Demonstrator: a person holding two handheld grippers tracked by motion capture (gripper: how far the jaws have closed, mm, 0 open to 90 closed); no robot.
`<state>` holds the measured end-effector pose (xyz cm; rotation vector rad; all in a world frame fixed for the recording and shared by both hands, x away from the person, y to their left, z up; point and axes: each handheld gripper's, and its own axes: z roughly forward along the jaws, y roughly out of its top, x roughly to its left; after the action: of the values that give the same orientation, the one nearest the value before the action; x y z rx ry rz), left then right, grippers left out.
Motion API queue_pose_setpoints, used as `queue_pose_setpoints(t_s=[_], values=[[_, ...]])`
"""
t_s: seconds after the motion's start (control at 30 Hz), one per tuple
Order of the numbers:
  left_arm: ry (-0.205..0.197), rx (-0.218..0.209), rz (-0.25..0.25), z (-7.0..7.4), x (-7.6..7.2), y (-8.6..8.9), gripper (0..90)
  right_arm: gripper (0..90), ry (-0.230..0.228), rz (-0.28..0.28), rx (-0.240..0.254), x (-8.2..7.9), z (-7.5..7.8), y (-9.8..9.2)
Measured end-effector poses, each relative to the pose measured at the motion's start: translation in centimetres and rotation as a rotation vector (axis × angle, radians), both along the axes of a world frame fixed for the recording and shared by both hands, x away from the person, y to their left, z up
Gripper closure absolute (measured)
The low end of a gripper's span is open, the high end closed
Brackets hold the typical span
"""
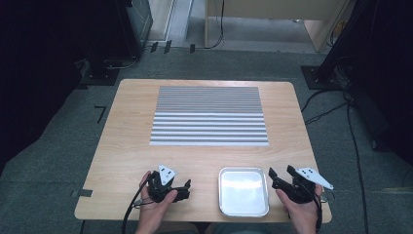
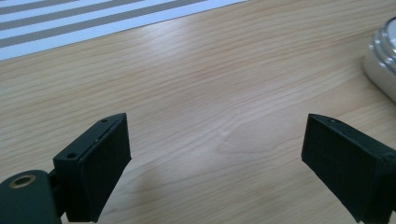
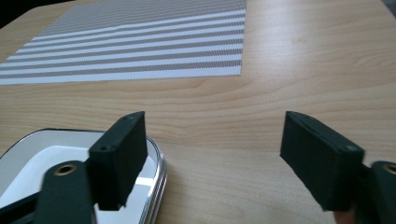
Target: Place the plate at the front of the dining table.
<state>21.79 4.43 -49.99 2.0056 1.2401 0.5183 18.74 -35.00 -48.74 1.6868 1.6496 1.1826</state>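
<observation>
A: Where is the tray (image 1: 243, 191)?

B: It lies flat on the wooden surface (image 1: 131, 141), near the front edge, between the two hands; it is a shiny rectangle with rounded corners and nothing in it; beyond it, farther up the surface, lies a striped mat (image 1: 209, 116), well apart from the tray.

A: And the left hand-held gripper (image 1: 186, 187)?

B: It sits to the left of the tray, near it but not touching, pointing towards it; in the left gripper view its two black jaws stand wide apart with bare wood between them; nothing is held; the tray's rim (image 2: 382, 58) shows at the right edge of that view, off to the side of the jaws.

A: The right hand-held gripper (image 1: 272, 176)?

B: Just beside the tray's right edge, low over the surface; in the right gripper view the jaws stand wide, with only wood in the gap; they grip nothing; the left-hand jaw in that view stands in front of the tray's corner (image 3: 156, 177); whether it touches the rim I cannot tell.

A: The hands themselves?

B: The left hand (image 1: 155, 204) and the right hand (image 1: 302, 209) come in from the bottom edge, each wrapped around its gripper's body; a cable trails from each.
</observation>
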Motion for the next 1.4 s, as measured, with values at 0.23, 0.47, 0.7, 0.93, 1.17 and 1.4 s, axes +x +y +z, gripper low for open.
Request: queue_pose_setpoints(t_s=[0.23,0.47,0.7,0.93,1.17,1.4], values=[[-0.007,-0.025,-0.048,0.1,-0.6,-1.8,8.2,34.9,-0.018,0.017,0.002,-0.1,0.1,0.5],[-0.01,-0.034,-0.074,0.0,-1.2,-3.4,8.2,40.3,-0.018,0.041,0.016,-0.2,0.0,0.8],[-0.003,-0.052,-0.109,0.0,-2.0,-5.1,9.3,57.4,0.012,0.096,0.071,-0.1,-0.3,0.9],[0.002,-0.079,-0.115,0.4,-3.0,-6.2,14.9,67.3,0.036,0.104,0.08,0.0,-0.6,1.0],[-0.008,-0.065,-0.114,0.5,-4.4,-7.7,24.2,73.7,0.087,0.111,0.109,0.1,-1.4,0.9],[0.005,-0.094,-0.133,0.8,-5.2,-8.7,33.0,81.5,0.13,0.102,0.194,0.3,-1.6,1.0]])
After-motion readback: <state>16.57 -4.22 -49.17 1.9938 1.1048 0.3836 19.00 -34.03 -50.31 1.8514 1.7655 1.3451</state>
